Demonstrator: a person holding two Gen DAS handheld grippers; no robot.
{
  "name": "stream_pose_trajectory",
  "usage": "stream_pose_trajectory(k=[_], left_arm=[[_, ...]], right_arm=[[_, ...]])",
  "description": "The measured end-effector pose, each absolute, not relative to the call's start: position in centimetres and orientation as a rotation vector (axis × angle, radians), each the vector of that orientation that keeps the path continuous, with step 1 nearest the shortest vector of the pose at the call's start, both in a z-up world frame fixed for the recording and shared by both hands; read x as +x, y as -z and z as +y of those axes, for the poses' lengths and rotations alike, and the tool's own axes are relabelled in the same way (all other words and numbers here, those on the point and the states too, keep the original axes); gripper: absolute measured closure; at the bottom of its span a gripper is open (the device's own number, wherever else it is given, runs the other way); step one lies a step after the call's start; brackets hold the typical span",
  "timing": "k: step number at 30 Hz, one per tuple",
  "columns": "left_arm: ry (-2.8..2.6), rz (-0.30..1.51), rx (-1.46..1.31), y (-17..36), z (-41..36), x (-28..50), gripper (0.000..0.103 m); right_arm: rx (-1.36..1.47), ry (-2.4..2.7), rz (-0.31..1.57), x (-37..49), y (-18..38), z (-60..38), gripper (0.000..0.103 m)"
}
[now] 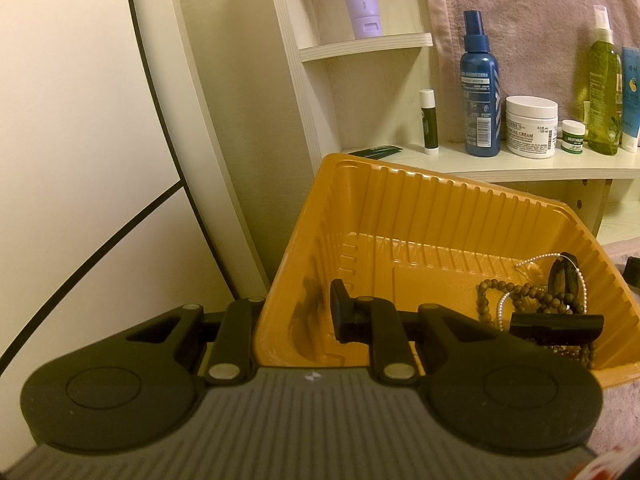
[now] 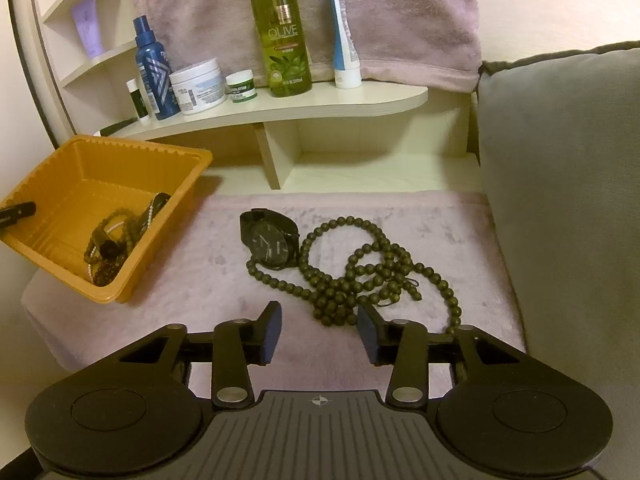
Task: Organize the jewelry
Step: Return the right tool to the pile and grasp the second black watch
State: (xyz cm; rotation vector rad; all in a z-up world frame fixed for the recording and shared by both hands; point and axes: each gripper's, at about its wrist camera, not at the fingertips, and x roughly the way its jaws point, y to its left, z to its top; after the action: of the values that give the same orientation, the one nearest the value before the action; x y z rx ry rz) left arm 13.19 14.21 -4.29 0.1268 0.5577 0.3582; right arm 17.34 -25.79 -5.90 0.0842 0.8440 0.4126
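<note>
A pale wooden corner shelf (image 2: 280, 110) carries toiletry bottles (image 2: 282, 36) against a cream wall (image 1: 72, 80). A mauve towel (image 2: 400, 20) hangs behind; a grey cushion (image 2: 560, 200) stands right, under warm light.

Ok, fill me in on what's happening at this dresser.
Jewelry is being sorted into an orange tray. The left gripper is shut on the tray's near wall, holding it tilted. Bead bracelets and a pearl strand already lie inside. The right gripper hovers open over the pink mat, just short of a long dark bead necklace that lies beside a black watch.
</note>
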Motion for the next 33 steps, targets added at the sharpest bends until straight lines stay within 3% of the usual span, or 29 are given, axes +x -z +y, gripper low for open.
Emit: stream_pose_trajectory(k=[3,9,33], left_arm=[[-0.359,0.557,0.127,4.3,14.2,13.2,0.085],[-0.359,0.557,0.127,4.3,14.2,13.2,0.085],[-0.362,0.562,0.123,4.5,14.6,13.3,0.085]], right_arm=[[0.067,-0.425,0.834,17.8,5.9,-25.5,0.048],[0.053,-0.454,0.812,19.2,5.8,-24.3,0.043],[0.059,-0.533,0.802,24.0,8.7,-20.4,0.042]])
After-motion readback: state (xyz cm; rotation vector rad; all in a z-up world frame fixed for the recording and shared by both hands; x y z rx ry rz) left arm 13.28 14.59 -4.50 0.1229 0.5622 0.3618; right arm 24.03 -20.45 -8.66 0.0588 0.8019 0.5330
